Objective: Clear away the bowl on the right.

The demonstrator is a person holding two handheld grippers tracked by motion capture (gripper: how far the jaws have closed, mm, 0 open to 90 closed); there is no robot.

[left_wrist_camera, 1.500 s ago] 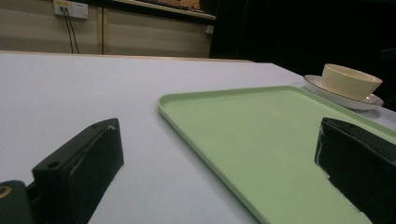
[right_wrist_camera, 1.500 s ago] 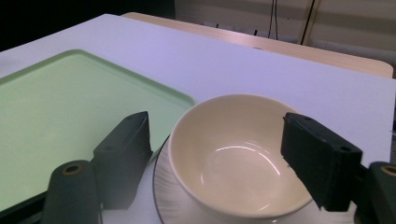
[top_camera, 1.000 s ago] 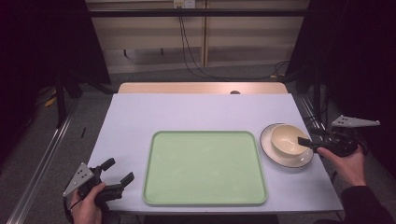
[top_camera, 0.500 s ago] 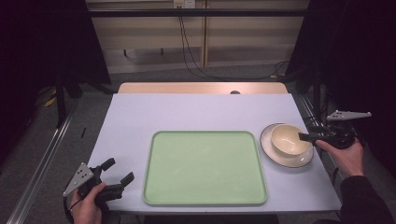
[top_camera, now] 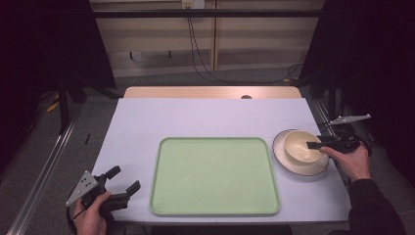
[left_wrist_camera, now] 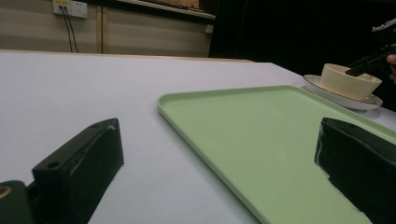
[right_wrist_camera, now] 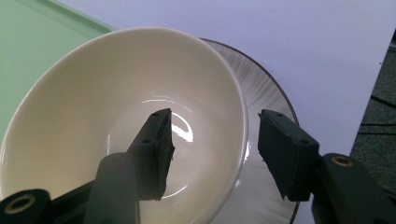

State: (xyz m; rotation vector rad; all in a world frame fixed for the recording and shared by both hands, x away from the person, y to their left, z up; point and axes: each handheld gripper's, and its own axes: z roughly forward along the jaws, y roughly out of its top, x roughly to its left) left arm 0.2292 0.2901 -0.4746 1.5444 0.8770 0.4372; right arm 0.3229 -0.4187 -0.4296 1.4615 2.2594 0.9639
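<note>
A cream bowl [top_camera: 301,145] [right_wrist_camera: 93,93] [left_wrist_camera: 348,80] sits on a white plate [top_camera: 293,166] [right_wrist_camera: 275,107] at the table's right edge. My right gripper [top_camera: 313,145] [right_wrist_camera: 215,140] is open and straddles the bowl's rim: one jaw is inside the bowl, the other outside over the plate. A light green tray [top_camera: 215,176] [left_wrist_camera: 261,135] lies empty in the middle of the table. My left gripper [top_camera: 122,181] [left_wrist_camera: 219,163] is open at the front left corner, jaws wide apart and holding nothing, left of the tray.
The table top [top_camera: 210,117] is pale lilac, with a wooden strip [top_camera: 210,92] at its far edge. Cables [top_camera: 195,44] hang down the back wall. Dark curtains flank both sides.
My right gripper has shifted slightly up and toward the bowl, with a jaw now over the rim into the bowl. The left gripper has stayed still.
</note>
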